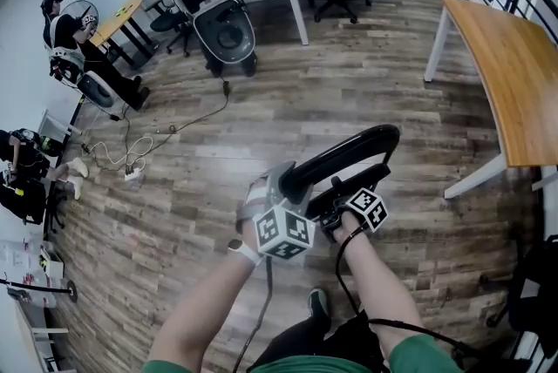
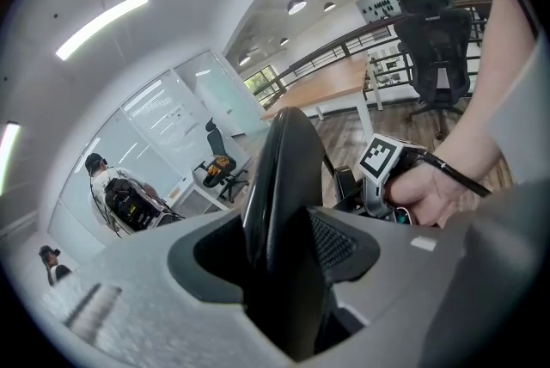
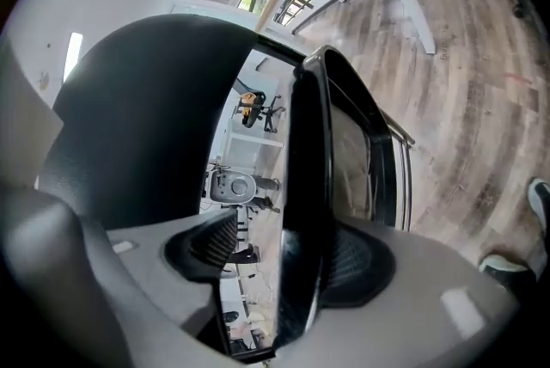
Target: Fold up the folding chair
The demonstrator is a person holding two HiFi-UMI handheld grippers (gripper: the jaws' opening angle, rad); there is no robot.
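Steadying the folding chair just toward six o'clock of centre, we have the left gripper clamped on its black top rail but the right gripper slack around a frame edge, so the one-sided hold could let it swing and slip.

A black folding chair is seen, its curved edge smooth and glossy, a hard plastic sheen caught in the light. Under the chair, a plank floor is shown: wood grain, matt, grey-brown. To the chair's right, a table is topped in smooth warm wood, carried on white painted legs. At the chair's edge, the left gripper is read as grey matt plastic, finely grained, with a ribbed black pad. The right gripper is finished alike, its marker cube printed matt black on white.
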